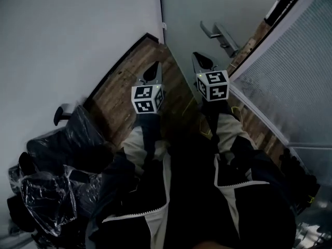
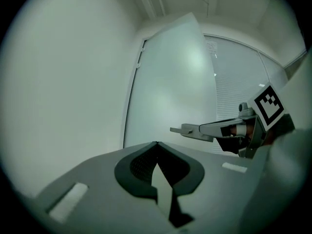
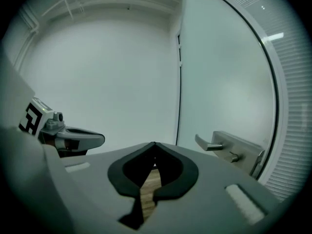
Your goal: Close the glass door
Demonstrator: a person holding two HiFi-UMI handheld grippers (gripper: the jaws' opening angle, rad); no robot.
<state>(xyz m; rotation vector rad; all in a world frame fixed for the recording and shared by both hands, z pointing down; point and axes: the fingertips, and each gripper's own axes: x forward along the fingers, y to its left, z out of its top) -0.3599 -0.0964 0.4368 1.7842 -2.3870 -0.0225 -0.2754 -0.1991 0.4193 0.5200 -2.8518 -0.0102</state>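
The frosted glass door stands ahead, hinged at the corner by the white wall. Its metal lever handle sits near the free edge; the handle also shows in the right gripper view. Both grippers point at the door, a little short of it, touching nothing. My left gripper is shut and empty, facing the pane left of the handle. My right gripper is shut and empty too, just below and left of the handle. Each gripper shows in the other's view.
A white wall runs along the left over a wooden floor. A ribbed frosted panel closes off the right. Black plastic bags lie at the lower left next to the person's legs.
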